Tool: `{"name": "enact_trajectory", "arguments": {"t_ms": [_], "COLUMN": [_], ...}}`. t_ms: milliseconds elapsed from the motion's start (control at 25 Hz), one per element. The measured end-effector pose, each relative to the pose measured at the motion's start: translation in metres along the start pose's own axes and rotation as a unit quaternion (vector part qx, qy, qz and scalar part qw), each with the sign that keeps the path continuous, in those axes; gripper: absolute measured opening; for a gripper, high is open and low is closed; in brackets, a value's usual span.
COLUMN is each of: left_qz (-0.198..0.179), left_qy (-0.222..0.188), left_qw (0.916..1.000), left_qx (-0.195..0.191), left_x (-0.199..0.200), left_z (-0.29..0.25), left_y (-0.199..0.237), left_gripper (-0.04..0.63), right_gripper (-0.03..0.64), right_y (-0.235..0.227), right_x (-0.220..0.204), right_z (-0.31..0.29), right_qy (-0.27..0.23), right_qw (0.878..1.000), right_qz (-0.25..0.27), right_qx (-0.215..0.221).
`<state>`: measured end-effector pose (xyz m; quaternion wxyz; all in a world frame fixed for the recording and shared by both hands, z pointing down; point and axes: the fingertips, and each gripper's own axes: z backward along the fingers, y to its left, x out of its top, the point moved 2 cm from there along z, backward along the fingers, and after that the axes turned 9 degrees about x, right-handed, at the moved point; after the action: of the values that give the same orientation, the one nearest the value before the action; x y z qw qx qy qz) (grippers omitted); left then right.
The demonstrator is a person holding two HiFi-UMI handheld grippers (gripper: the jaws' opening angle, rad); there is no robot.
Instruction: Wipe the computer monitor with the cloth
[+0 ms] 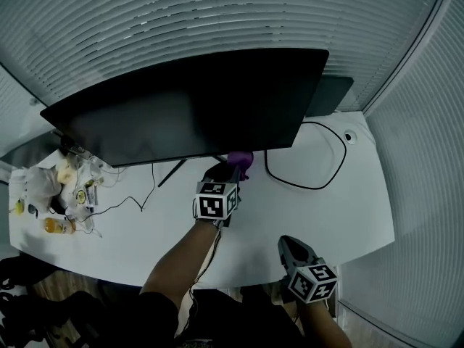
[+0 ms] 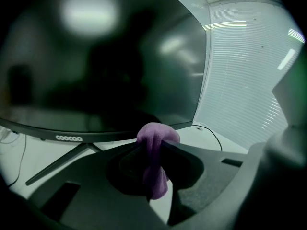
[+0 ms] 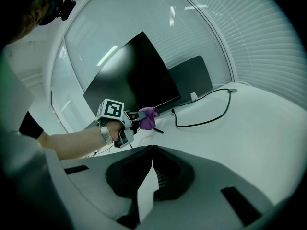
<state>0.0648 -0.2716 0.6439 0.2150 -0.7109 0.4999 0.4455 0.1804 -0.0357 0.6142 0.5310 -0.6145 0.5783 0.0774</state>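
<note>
Two tongs out: left tongs [image 2: 152, 146] clamped on purple cloth [image 1: 241, 158], just under monitor [image 1: 188, 107] bottom edge, far side of table [image 1: 348, 209]. Right tongs [image 3: 152, 151] together, empty, near right. Cloth likely soft, light, floppy; hold bunched middle.

Head view looks steeply down on the monitor [image 1: 188, 114] and desk [image 1: 348, 194]. Left gripper view faces the monitor closely from below; right gripper view, farther back, shares both.
</note>
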Motion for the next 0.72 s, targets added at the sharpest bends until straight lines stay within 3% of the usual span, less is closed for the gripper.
{"name": "enact_trajectory", "arguments": {"t_ms": [720], "left_qz": [0.053], "left_qy": [-0.001], "left_qw": [0.9949], "left_qx": [0.087], "left_x": [-0.014], "left_z": [0.072], "left_y": [0.167], "left_gripper": [0.075], "right_gripper": [0.025], "right_y": [0.09], "right_x": [-0.008], "right_z": [-0.074], "right_qy": [0.036], "right_qw": [0.998], "right_qz": [0.025], "right_qx": [0.047]}}
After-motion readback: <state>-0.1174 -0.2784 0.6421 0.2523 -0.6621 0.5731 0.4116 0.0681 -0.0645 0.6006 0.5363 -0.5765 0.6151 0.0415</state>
